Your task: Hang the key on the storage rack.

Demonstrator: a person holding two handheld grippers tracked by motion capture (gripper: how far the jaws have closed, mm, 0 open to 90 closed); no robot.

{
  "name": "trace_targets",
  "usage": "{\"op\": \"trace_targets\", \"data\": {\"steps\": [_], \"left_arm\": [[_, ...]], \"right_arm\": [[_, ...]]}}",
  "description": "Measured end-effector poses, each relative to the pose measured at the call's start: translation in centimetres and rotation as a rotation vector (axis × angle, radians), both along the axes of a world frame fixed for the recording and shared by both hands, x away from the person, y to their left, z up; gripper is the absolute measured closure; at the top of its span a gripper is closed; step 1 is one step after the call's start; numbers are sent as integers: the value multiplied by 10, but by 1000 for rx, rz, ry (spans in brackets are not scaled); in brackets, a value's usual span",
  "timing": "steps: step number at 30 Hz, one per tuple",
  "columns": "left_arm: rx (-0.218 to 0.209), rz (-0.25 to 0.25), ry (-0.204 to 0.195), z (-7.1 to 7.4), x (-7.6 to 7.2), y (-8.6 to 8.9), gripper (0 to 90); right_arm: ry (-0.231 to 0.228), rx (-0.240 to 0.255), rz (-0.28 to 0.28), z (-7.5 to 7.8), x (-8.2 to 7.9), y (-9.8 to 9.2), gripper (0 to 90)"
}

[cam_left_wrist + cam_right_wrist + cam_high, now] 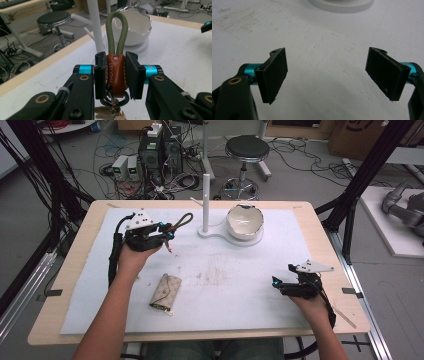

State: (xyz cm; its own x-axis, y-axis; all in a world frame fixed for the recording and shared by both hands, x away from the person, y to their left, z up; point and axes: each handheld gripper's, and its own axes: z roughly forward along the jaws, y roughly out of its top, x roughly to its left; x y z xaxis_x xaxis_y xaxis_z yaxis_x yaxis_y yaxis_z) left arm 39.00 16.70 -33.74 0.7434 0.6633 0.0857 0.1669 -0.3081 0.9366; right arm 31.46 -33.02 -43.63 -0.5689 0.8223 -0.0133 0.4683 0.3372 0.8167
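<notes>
My left gripper (115,72) is clamped on the keychain (115,71): both pads press the brown leather tab from either side, with the olive cord loop standing up above the jaws and the metal ring and keys hanging below them (the keys are mostly cut off at the frame's edge). From the high view I see that left gripper (167,234) held up off the white mat (240,285), over its far left part, the loop pointing toward the white stand (206,202) and the broken white bowl (244,221); the forearm reaches in from the bottom left. A small patterned pouch (165,292) lies flat on the mat nearer to me. My right gripper (327,75) has its jaws spread wide with nothing between them, and sits low over the mat at the near right (280,282).
</notes>
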Motion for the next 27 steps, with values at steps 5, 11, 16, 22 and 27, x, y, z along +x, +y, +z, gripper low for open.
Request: {"op": "trace_targets", "data": {"steps": [5,11,16,22,27], "left_arm": [[-7,1,-38,23,4,-11,710],[34,11,-74,41,12,-30,710],[58,13,-77,46,23,-46,710],[93,36,-72,46,34,-52,710],[118,54,-55,43,43,-54,710]], "right_arm": [[-3,1,0,1,1,1,181],[-1,0,-4,2,1,0,181],[-5,3,-12,2,0,-4,181],[-6,5,-15,2,-1,-6,181],[-4,3,-16,1,-1,-7,181]]}}
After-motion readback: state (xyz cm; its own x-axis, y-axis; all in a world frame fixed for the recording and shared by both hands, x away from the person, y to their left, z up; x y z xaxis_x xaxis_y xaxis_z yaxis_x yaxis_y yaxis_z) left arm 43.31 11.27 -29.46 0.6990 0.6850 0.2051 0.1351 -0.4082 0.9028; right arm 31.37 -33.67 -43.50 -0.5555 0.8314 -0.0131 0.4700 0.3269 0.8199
